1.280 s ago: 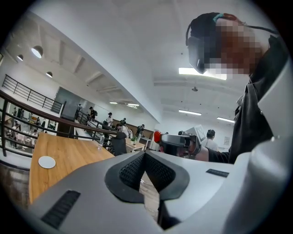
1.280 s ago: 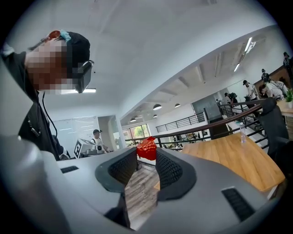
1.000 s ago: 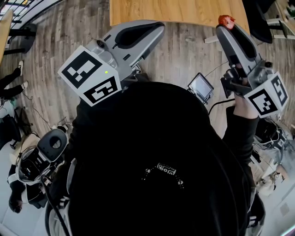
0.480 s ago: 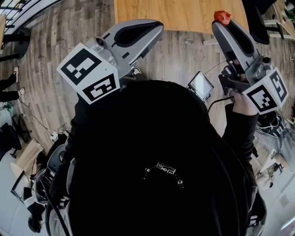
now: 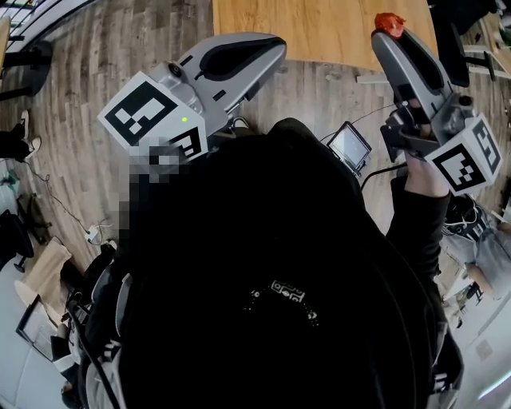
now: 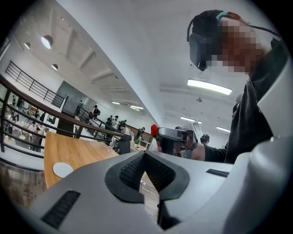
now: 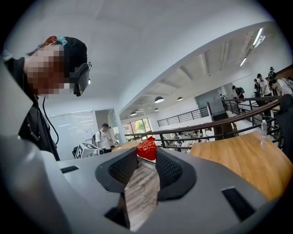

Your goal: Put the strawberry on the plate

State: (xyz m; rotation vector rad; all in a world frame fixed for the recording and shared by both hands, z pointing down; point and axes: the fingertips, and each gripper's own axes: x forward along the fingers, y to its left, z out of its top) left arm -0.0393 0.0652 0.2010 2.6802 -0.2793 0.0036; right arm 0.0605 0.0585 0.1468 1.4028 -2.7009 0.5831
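The red strawberry (image 5: pixel 389 22) is pinched at the tips of my right gripper (image 5: pixel 389 33), which is held up over the near edge of the wooden table (image 5: pixel 319 24). In the right gripper view the strawberry (image 7: pixel 147 148) sits between the dark pads (image 7: pixel 171 169), and my right gripper (image 7: pixel 147 157) is shut on it. My left gripper (image 5: pixel 275 48) is raised at the left, with its jaw tips touching and nothing held. In the left gripper view a small white plate (image 6: pixel 62 169) lies on the table (image 6: pixel 82 155), beyond my left gripper (image 6: pixel 144 154). The head view does not show the plate.
A small screen (image 5: pixel 349 146) stands on the plank floor below the right gripper. A dark chair (image 5: pixel 451 40) is by the table's right end. A railing (image 6: pixel 36 109) runs behind the table, with several people further back.
Both grippers have shifted a little up and right in the head view, and the table edge with them. The strawberry stays gripped.
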